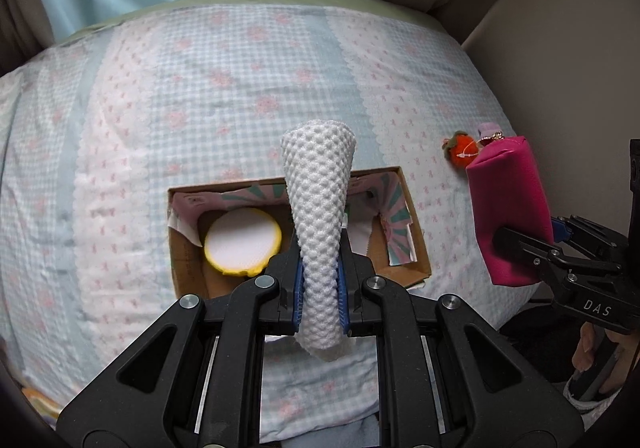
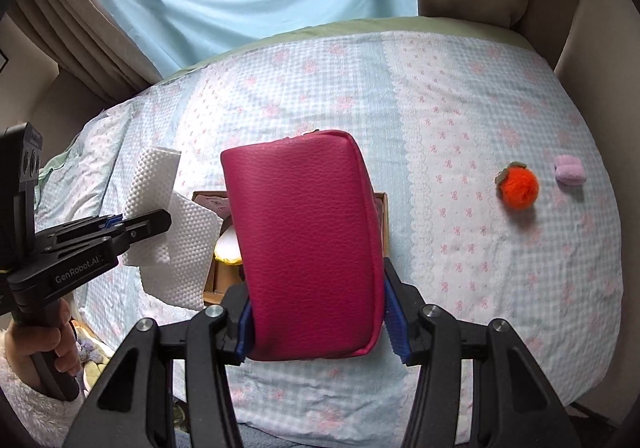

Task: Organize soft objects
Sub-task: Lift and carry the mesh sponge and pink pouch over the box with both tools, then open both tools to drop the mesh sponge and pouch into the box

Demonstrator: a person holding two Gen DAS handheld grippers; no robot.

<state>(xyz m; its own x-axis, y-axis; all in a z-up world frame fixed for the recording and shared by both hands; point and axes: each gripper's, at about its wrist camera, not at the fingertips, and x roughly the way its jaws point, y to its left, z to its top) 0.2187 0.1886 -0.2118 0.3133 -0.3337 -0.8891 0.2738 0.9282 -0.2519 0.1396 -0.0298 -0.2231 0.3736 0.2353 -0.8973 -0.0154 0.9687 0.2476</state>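
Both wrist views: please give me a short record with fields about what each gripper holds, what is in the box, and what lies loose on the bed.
left gripper: jaws shut on the white textured cloth, held above the box
right gripper: jaws shut on the pink pouch
cardboard box: on the bed, open; holds a round yellow-rimmed pad and patterned paper lining
loose on bedcover: orange plush fruit, small lilac soft item
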